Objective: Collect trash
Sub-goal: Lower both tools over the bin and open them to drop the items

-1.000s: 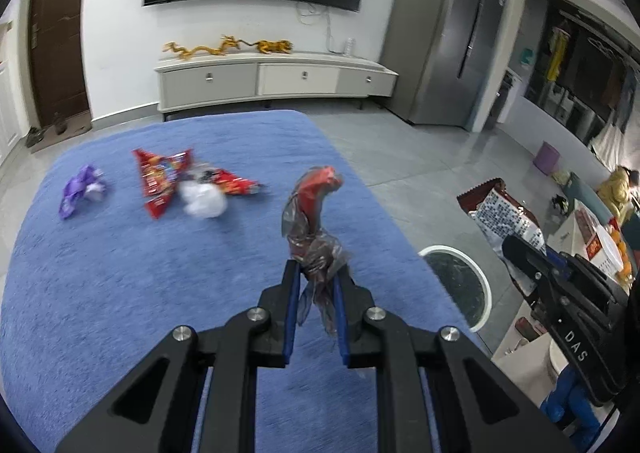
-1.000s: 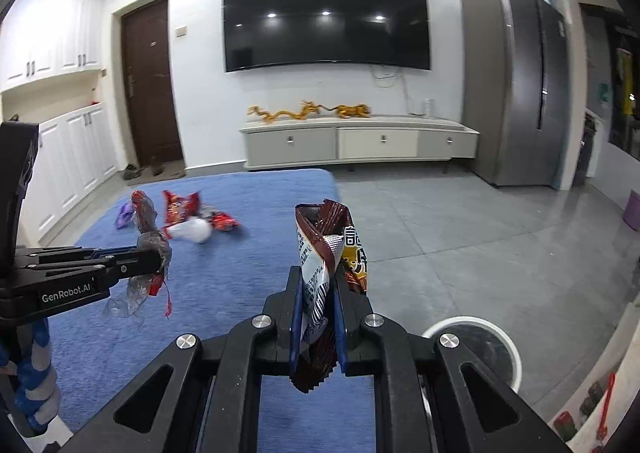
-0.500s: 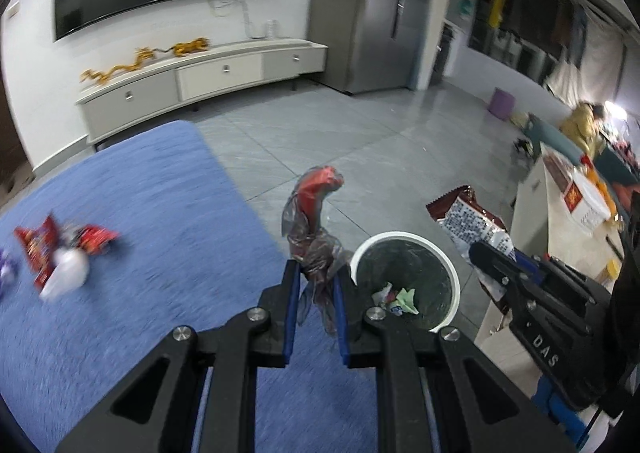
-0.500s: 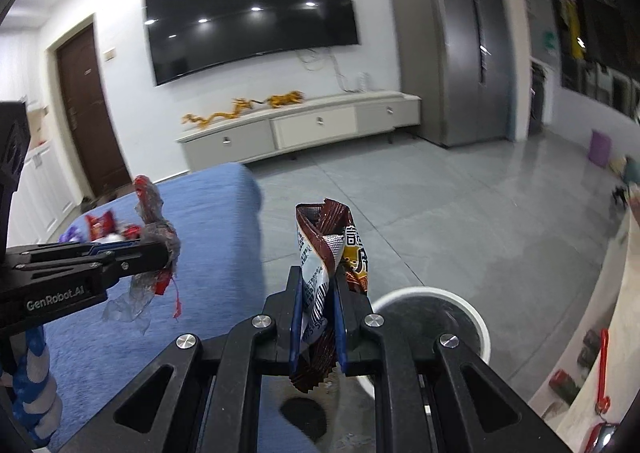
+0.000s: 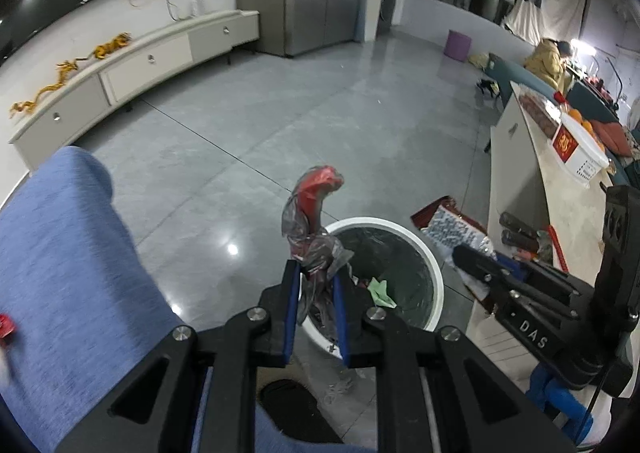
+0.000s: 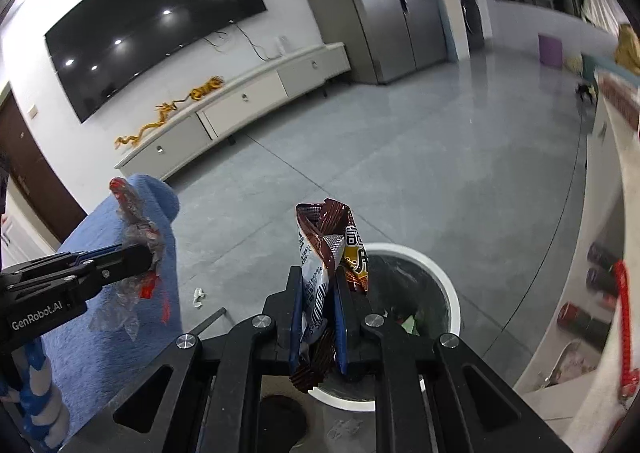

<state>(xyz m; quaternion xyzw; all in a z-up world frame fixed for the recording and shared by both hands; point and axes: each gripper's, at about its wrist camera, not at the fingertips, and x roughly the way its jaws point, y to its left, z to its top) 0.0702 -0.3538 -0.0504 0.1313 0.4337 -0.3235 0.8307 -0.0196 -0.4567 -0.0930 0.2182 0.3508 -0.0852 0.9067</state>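
Observation:
My left gripper [image 5: 316, 273] is shut on a crumpled clear and red plastic wrapper [image 5: 314, 213], held just over the near left rim of a white round trash bin [image 5: 436, 273] with a dark liner and scraps inside. My right gripper [image 6: 318, 277] is shut on a brown and white snack bag [image 6: 324, 249], held above the bin's [image 6: 448, 285] left side. In the left wrist view the right gripper [image 5: 472, 265] and its bag [image 5: 452, 225] show to the right of the bin. In the right wrist view the left gripper [image 6: 140, 253] and its wrapper [image 6: 136, 221] show on the left.
A table with a blue cloth [image 5: 60, 253] lies to the left, a red wrapper [image 5: 6, 327] at its edge. A small white scrap [image 6: 198, 295] lies on the grey floor. A beige counter [image 5: 560, 189] with bottles stands right of the bin. A TV cabinet [image 6: 240, 101] is far back.
Both grippers have swung right from the blue table toward the bin and dipped down over it. Each still holds its piece of trash. The trash on the table has left view.

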